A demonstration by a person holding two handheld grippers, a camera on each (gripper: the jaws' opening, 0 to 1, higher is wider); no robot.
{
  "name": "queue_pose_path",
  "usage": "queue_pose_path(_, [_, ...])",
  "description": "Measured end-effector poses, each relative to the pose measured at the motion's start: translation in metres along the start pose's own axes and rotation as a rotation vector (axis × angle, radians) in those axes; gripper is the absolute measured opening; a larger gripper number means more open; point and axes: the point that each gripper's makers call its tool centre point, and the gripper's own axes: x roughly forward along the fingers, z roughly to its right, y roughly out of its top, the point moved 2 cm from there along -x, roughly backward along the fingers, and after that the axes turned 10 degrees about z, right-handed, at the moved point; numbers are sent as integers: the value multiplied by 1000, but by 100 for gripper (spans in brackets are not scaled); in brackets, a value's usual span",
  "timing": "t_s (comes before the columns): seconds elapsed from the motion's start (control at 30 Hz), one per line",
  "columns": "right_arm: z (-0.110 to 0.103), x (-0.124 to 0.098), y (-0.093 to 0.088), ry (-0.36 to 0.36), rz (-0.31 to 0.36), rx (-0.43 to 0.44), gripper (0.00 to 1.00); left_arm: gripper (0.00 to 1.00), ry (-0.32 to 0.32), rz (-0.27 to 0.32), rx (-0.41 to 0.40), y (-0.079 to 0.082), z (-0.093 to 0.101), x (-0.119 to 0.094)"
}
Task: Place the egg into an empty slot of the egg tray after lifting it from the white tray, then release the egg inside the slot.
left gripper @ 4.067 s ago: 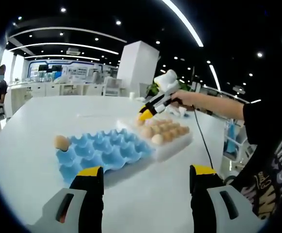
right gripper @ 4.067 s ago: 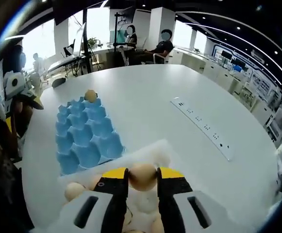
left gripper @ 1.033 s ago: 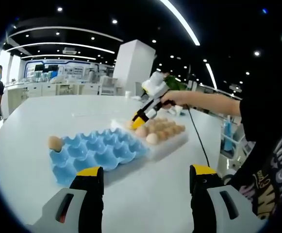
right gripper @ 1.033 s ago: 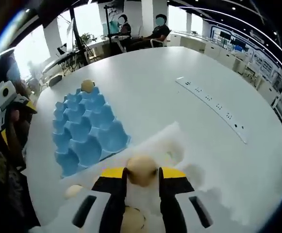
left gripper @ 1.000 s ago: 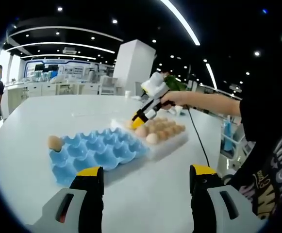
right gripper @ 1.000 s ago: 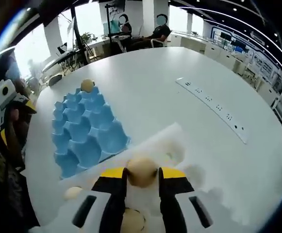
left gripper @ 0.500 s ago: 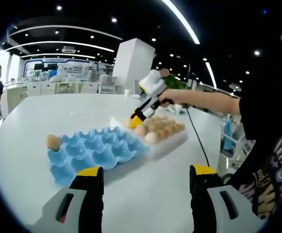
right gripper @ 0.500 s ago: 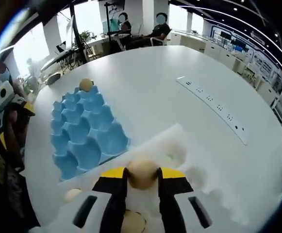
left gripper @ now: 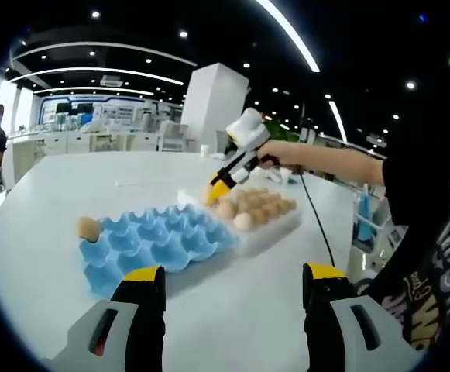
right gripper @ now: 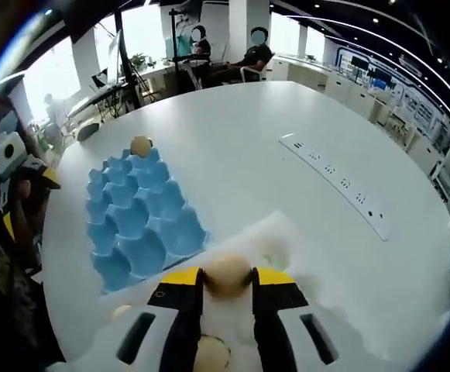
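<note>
My right gripper [right gripper: 226,280] is shut on a tan egg [right gripper: 227,273], held above the white tray [right gripper: 283,232], which has more eggs [right gripper: 211,355] in it. The blue egg tray [right gripper: 135,215] lies to the left with one egg [right gripper: 140,145] in its far corner slot. In the left gripper view, the right gripper [left gripper: 215,191] hovers over the white tray [left gripper: 275,229], next to the blue egg tray [left gripper: 159,242]. My left gripper [left gripper: 228,277] is open over the table, nothing between its jaws.
A white power strip [right gripper: 334,187] lies on the round white table [right gripper: 232,139] to the right. People sit at the far edge [right gripper: 232,58]. The person's arm [left gripper: 333,164] reaches in from the right in the left gripper view.
The right gripper has risen slightly with the egg above the white tray. The left gripper has stayed where it was.
</note>
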Motion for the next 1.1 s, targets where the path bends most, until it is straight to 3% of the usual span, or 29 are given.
queue_pose_path(0.33, [-5,-1,1,2,7,-1,26,73,2,5,1,2,0,-1])
queue_pose_path(1.1, [-29,14,33,52,57,-29,26,73,12,15,-2,3,-3,-5])
